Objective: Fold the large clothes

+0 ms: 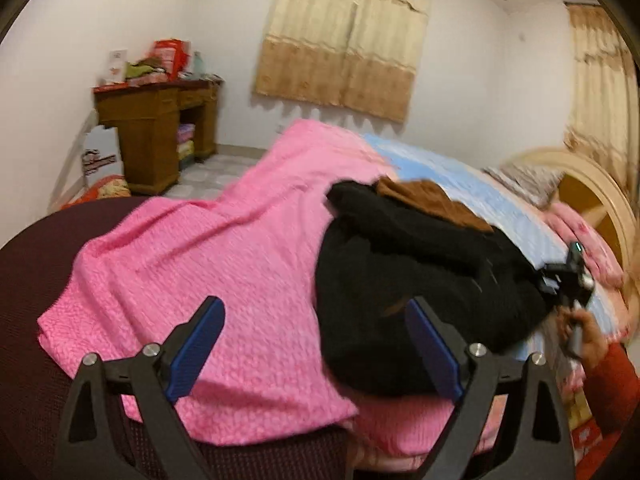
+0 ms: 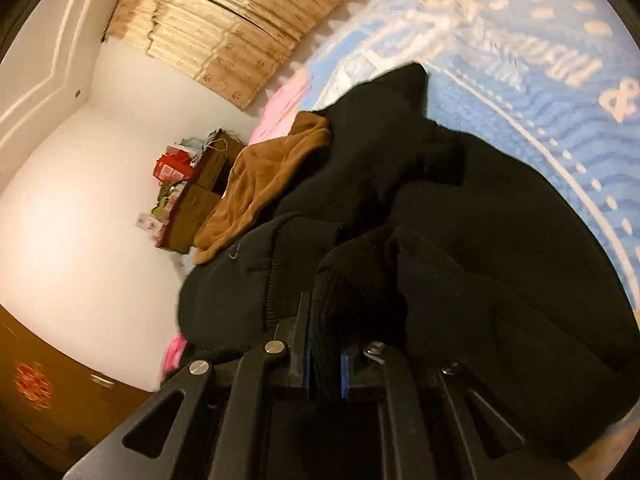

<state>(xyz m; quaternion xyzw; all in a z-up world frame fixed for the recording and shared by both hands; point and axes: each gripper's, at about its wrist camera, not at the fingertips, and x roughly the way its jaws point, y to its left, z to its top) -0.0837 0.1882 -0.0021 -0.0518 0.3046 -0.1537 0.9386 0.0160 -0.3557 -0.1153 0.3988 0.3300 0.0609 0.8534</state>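
A large black garment (image 1: 408, 272) lies bunched on the bed, partly over a pink blanket (image 1: 224, 264) and a blue sheet (image 1: 472, 184). A brown garment (image 1: 428, 200) lies behind it. My left gripper (image 1: 316, 312) is open and empty, hovering above the pink blanket at the black garment's left edge. My right gripper (image 2: 325, 344) is shut on a fold of the black garment (image 2: 460, 240); it also shows in the left wrist view (image 1: 564, 280) at the garment's right side. The brown garment (image 2: 264, 184) lies beyond it.
A wooden desk (image 1: 156, 128) with clutter stands against the far wall left. Curtains (image 1: 344, 36) hang behind the bed. A wooden headboard (image 1: 592, 196) and pillows are at the right. A dark maroon cover (image 1: 36, 280) lies at the near left.
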